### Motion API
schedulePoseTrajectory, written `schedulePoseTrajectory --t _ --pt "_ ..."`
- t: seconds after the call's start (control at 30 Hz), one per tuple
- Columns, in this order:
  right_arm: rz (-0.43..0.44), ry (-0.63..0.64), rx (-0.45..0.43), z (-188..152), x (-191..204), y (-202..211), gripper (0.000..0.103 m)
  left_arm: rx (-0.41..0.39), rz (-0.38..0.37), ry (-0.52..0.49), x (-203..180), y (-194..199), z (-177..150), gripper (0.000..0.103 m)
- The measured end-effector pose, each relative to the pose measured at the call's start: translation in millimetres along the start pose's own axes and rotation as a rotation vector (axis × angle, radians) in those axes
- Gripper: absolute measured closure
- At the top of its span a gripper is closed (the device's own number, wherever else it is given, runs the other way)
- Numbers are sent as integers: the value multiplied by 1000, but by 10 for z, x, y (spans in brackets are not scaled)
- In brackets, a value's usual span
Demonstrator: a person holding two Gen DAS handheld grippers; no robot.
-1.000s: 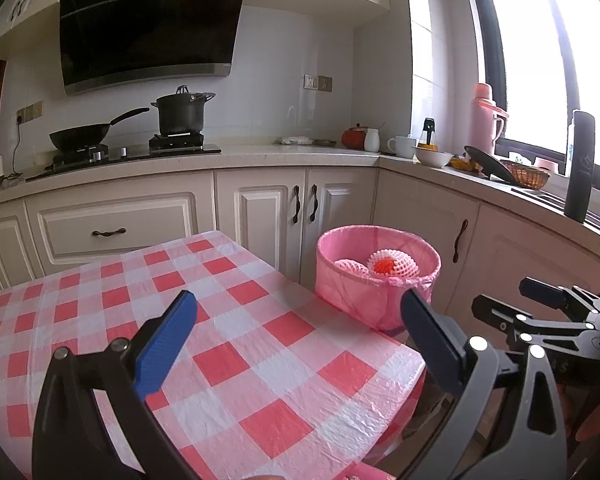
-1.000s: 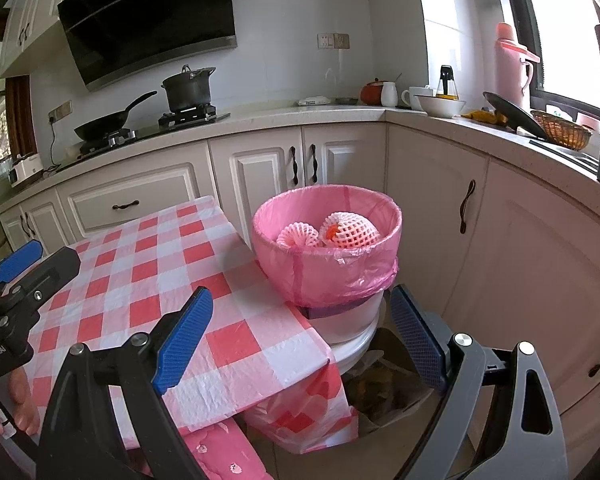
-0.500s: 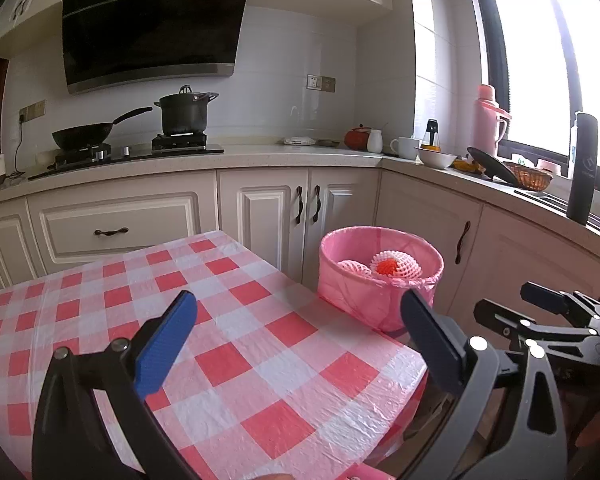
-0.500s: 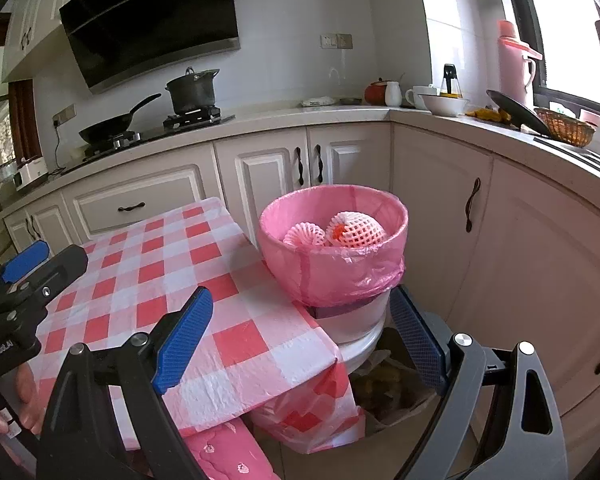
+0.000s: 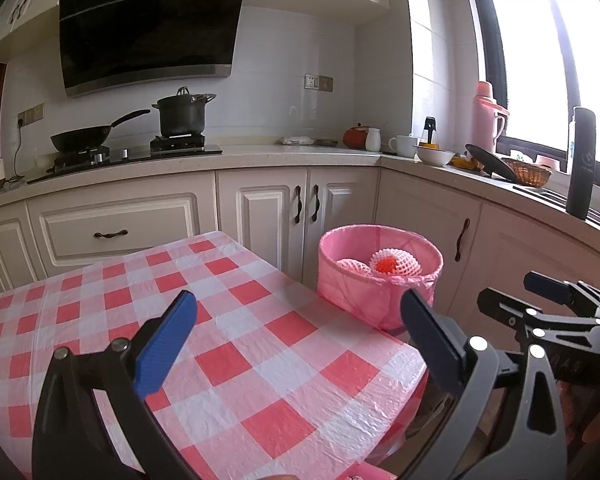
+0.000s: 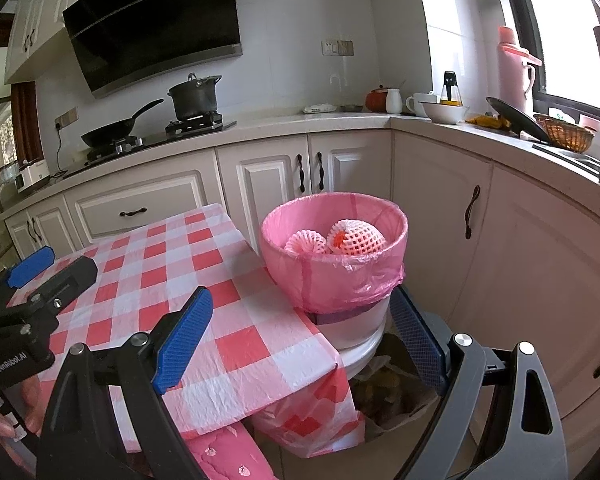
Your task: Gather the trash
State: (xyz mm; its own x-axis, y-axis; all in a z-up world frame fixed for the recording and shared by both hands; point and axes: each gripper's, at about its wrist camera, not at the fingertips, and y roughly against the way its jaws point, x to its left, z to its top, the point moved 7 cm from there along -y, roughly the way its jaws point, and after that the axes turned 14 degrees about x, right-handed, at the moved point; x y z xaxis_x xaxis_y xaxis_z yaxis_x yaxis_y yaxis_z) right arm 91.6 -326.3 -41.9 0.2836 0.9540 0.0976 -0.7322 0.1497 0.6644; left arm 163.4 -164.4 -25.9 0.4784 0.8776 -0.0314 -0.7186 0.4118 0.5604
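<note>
Beside the far corner of the worktop (image 5: 260, 360), which is covered by a red-and-white checked cloth (image 6: 204, 280), stands a white bin (image 6: 352, 332) lined with a pink bag (image 6: 332, 276) whose edge is folded over the rim. Two pieces of foam fruit netting (image 6: 352, 238) lie inside the bag, side by side; the one nearer the cabinets shows a patch of orange-red through its mesh, though from either view it is hard to say whether that is fruit or scrap. The left gripper (image 5: 300, 336) hangs above the cloth with its fingers (image 5: 166, 344) spread wide and nothing between them; the bin sits beyond them and a little to the right. The right gripper (image 6: 304, 332) is held off the worktop's edge, its blue-padded fingers (image 6: 184, 336) likewise wide apart and empty, with the bin seen between them but farther off, not touched. Each gripper shows at the edge of the other's view. Along the back wall runs a counter (image 5: 260, 152) with a black wok (image 5: 84, 138) and a lidded pot (image 5: 182, 114) on the stove, under a dark range hood (image 5: 148, 24). Near the window stand a pink flask (image 5: 486, 116), a white bowl (image 5: 434, 156) and a wicker basket (image 5: 528, 170).
</note>
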Motion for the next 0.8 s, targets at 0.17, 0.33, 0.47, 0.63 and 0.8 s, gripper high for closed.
schedulePoseTrajectory --t 0.17,0.33,0.47,0.63,0.8 --pt "3 -1 2 0 0 11 18 -1 -2 3 1 7 8 5" --pt "0 2 -2 5 4 14 18 -3 -13 -1 -13 2 7 5" --pt "1 8 0 0 13 17 18 -1 -25 -4 -17 -8 0 5" --pt "4 11 3 1 15 13 18 6 -43 7 10 -30 -8 5" --pt "3 11 3 1 18 12 18 7 -55 32 88 -37 -4 5"
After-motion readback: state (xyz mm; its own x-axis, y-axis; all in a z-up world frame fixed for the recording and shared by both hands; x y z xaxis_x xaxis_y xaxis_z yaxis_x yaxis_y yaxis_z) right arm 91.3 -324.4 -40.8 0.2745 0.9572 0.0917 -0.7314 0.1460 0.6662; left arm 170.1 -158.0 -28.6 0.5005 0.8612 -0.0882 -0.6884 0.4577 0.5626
